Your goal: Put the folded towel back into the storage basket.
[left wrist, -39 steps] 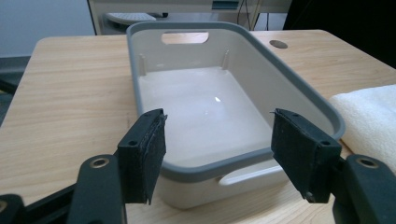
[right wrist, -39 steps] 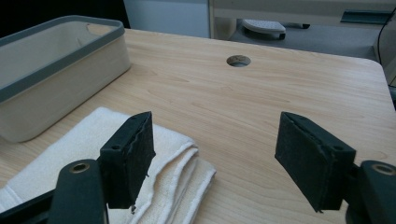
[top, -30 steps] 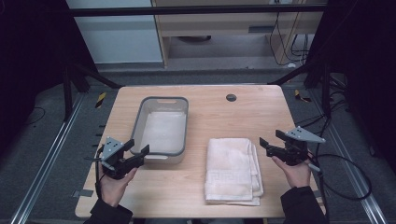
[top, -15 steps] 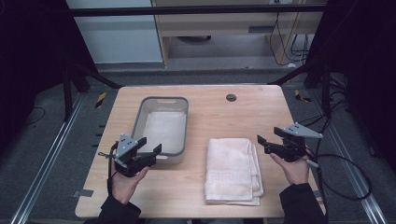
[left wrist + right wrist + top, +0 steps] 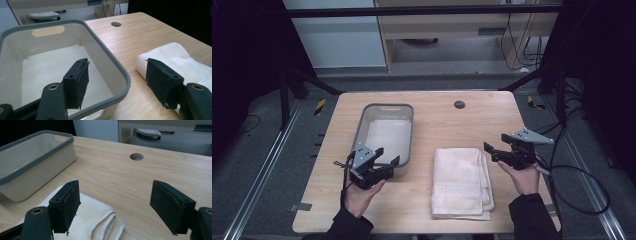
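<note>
A folded cream towel (image 5: 460, 182) lies on the wooden table, right of a grey-rimmed white bin (image 5: 384, 106). My left gripper (image 5: 388, 155) hovers open at the bin's near right corner. In the left gripper view, the left gripper (image 5: 117, 72) has one pad over the bin's (image 5: 112, 60) inside and the other in front of the towel's (image 5: 180, 57) edge, with nothing gripped. My right gripper (image 5: 490, 151) stands open just right of the towel's far corner, pointing left. In the right gripper view, the right gripper (image 5: 115, 195) is empty, with the towel (image 5: 95, 220) below its left pad.
The bin (image 5: 37, 167) is empty. A round cable hole (image 5: 459, 104) sits in the table near its far edge. Cables trail off the right side of the table. Dark frame posts stand at both sides, and the bare tabletop (image 5: 120, 175) lies between bin and hole.
My left gripper has moved right along the table's near side to the bin's near right corner. The right gripper has barely shifted. The towel and bin are unmoved.
</note>
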A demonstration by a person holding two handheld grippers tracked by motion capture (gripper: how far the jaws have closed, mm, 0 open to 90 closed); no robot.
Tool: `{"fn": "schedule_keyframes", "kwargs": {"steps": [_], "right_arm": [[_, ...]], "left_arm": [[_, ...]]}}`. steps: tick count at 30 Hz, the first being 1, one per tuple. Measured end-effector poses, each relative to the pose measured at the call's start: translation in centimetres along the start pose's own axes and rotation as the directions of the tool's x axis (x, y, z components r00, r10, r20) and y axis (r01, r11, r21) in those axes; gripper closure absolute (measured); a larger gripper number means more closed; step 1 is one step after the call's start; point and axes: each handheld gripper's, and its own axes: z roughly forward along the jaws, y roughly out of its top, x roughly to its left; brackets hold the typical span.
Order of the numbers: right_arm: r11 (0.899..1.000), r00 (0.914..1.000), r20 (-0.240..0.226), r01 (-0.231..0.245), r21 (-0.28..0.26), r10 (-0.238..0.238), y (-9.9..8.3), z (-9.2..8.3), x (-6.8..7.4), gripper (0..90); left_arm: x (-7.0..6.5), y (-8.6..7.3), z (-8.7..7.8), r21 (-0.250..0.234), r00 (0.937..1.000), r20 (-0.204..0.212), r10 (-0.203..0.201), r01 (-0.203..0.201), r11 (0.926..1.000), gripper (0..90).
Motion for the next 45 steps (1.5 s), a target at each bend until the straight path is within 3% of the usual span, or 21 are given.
{"fn": "schedule_keyframes", "kwargs": {"steps": [14, 26, 30, 32, 45], "right_arm": [[0.999, 0.9996, -0.029, -0.007, 0.033, 0.008, -0.4, 1.2, 0.4, 22.5], [0.995, 0.9991, -0.039, 0.02, 0.093, -0.016, -1.1, 2.1, 1.1, 22.1], [0.995, 0.999, -0.042, 0.019, 0.101, -0.015, -1.5, 2.5, 1.1, 22.3], [0.993, 0.999, -0.044, -0.005, 0.116, 0.01, -1.9, 2.6, 0.8, 22.2], [0.985, 0.999, -0.039, -0.015, 0.173, 0.022, -4.0, 3.1, 0.0, 20.1]], "left_arm": [[-3.5, -0.9, 2.0, 0.048, 0.9965, 0.07, 0.045, -0.049, 0.9977, 33.0], [-5.0, -1.7, 2.6, 0.071, 0.9928, 0.107, 0.054, -0.061, 0.9955, 32.8], [-5.6, -2.2, 3.0, 0.088, 0.9908, 0.119, 0.064, -0.075, 0.9932, 32.8], [-6.0, -2.4, 3.2, 0.104, 0.9894, 0.124, 0.076, -0.089, 0.9906, 32.6], [-7.5, -3.8, 4.9, 0.167, 0.9842, 0.156, 0.084, -0.11, 0.9797, 31.6]]}}
